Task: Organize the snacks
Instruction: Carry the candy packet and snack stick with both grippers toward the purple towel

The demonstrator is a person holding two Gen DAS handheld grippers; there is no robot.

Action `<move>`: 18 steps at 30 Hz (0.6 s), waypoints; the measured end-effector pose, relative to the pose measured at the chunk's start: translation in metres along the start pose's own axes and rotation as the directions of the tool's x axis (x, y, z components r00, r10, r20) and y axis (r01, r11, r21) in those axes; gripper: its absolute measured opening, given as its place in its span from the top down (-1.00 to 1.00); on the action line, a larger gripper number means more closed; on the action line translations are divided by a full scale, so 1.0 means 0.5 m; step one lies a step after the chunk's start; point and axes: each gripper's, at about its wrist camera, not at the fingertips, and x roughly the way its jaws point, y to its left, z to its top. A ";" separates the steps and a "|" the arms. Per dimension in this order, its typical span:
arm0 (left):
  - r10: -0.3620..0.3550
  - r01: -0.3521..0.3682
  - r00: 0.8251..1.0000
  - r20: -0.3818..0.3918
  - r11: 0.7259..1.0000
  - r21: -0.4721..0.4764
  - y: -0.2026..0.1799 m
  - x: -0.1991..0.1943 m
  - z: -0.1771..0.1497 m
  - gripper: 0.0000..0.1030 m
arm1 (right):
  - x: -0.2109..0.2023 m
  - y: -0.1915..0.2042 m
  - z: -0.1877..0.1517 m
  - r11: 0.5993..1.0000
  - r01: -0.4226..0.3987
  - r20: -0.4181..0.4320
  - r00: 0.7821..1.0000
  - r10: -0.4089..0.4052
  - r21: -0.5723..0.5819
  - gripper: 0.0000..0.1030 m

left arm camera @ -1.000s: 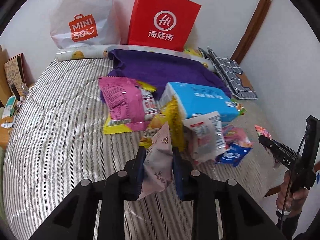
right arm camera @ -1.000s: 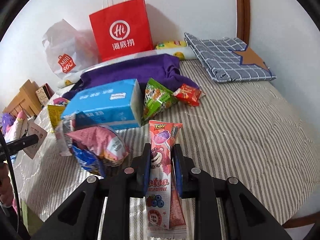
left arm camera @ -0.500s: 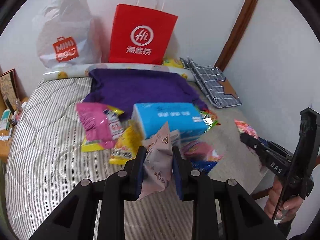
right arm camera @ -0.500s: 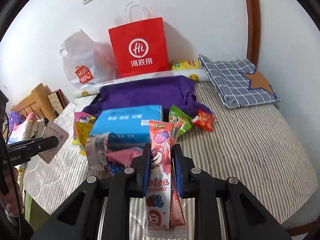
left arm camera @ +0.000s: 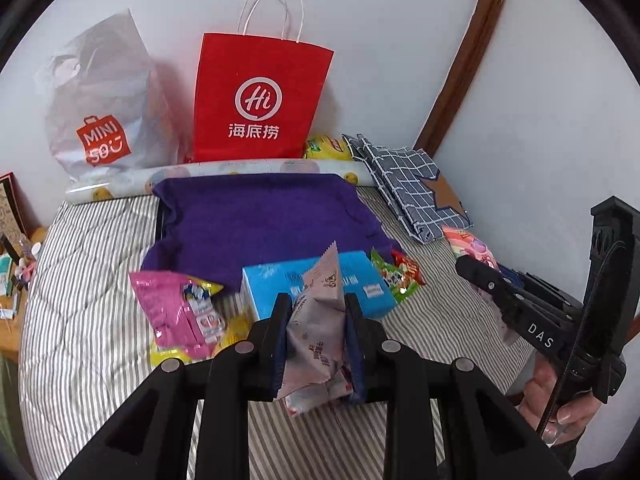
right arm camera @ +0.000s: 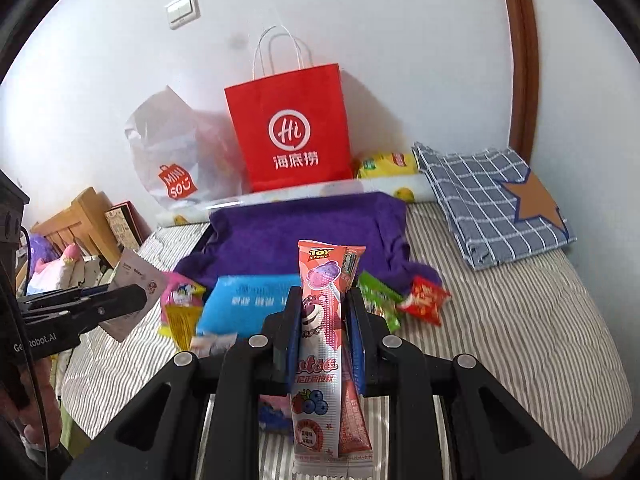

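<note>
My left gripper [left arm camera: 316,316] is clamped on a pale pink snack packet [left arm camera: 318,336], both pads pressing its crumpled sides, pointed top sticking up past the fingertips. My right gripper [right arm camera: 324,320] is closed on a long pink lollipop wrapper [right arm camera: 324,344] w/ a bear print, held upright, lower end hanging below the fingers. Both are up above the striped bed [right arm camera: 520,340].

Rest of the snacks lie in a loose pile mid-bed: blue tissue pack [left arm camera: 360,292], magenta bag [left arm camera: 168,312] on top of a yellow bag [left arm camera: 236,328], green packet [right arm camera: 378,300] just beside a small red packet [right arm camera: 426,300]. Something pink-and-blue shows under my right gripper, prob. another packet, too hidden to tell.

Behind the pile: purple towel [left arm camera: 260,220], then red paper bag [left arm camera: 256,96] & white plastic bag [left arm camera: 104,96] against the wall. Blue checked cloth [right arm camera: 496,200] at the right of the bed head.
</note>
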 end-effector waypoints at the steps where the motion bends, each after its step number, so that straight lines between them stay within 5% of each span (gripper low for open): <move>1: -0.001 0.001 1.000 -0.001 1.000 -0.001 0.002 0.003 0.006 0.52 | 0.003 0.001 0.006 1.000 0.000 0.003 1.000 0.000 -0.003 0.58; 18: 0.030 -0.030 0.999 0.015 0.999 -0.033 0.066 0.045 0.139 0.52 | 0.105 0.028 0.154 0.998 -0.046 0.028 0.999 0.047 -0.040 0.58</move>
